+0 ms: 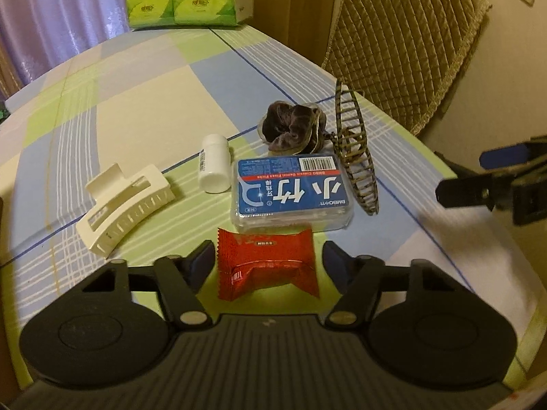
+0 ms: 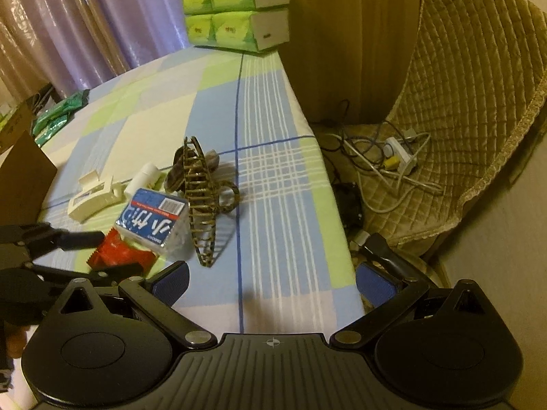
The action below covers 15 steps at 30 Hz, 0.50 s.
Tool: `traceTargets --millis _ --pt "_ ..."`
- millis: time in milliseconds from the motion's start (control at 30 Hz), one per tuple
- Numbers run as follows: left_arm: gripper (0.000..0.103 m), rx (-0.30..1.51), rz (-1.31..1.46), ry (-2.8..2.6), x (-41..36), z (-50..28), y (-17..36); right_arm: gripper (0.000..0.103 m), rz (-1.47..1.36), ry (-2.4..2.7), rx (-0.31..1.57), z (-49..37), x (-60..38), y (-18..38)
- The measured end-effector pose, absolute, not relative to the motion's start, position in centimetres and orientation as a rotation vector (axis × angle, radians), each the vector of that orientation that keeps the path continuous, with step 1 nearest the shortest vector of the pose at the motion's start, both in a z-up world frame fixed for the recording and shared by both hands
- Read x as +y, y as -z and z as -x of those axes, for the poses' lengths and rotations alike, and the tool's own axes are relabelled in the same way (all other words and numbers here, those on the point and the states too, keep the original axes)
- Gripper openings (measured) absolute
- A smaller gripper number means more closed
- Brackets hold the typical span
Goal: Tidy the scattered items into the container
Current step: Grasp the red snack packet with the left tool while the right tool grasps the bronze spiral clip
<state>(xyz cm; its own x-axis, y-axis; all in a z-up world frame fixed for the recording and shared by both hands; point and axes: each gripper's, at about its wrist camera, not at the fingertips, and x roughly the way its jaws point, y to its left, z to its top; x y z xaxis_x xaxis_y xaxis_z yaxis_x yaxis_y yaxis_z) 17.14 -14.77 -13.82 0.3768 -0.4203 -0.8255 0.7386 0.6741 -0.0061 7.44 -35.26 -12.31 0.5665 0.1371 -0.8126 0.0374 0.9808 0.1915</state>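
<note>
A red snack packet (image 1: pixel 266 266) lies on the checked tablecloth (image 1: pixel 143 102) between the fingers of my left gripper (image 1: pixel 268 263), which is open with a finger close on each side. Just beyond lie a blue floss-pick box (image 1: pixel 290 191), a white bottle (image 1: pixel 213 164) on its side, a white hair claw (image 1: pixel 123 201), a brown scrunchie (image 1: pixel 294 128) and a patterned hair claw (image 1: pixel 355 150) standing on edge. My right gripper (image 2: pixel 273 282) is open and holds nothing, near the table's right edge. From there the left gripper (image 2: pixel 99 253) straddles the red packet (image 2: pixel 119 256).
Green tissue packs (image 2: pixel 236 7) are stacked at the table's far end. A brown cardboard box (image 2: pixel 24 177) stands at the left edge. A quilted chair (image 2: pixel 471 102) with a power strip and cables (image 2: pixel 396 157) sits right of the table.
</note>
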Motion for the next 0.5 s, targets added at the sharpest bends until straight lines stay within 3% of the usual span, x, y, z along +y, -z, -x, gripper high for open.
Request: traceTargets --millis 167,267,367,500 --pt "0.058 0.898 -0.409 0.783 -14.7 -17.1 14.0 0.101 -0.187 -0.096 0.947 -8.4 -34.3 12.2" --pt "0.047 0.875 -0.425 0.775 -14.3 -17.0 13.8 0.101 -0.164 -0.12 0.932 -9.2 -33.2 12.3" --pt "0.048 0.869 -0.441 0.739 -13.6 -17.5 13.9 0.1 -0.127 -0.135 0.908 -10.1 -32.0 12.4" --pt "0.048 0.879 -0.424 0.671 -12.3 -18.6 13.8 0.082 -0.101 -0.133 0.875 -11.5 -30.8 12.7"
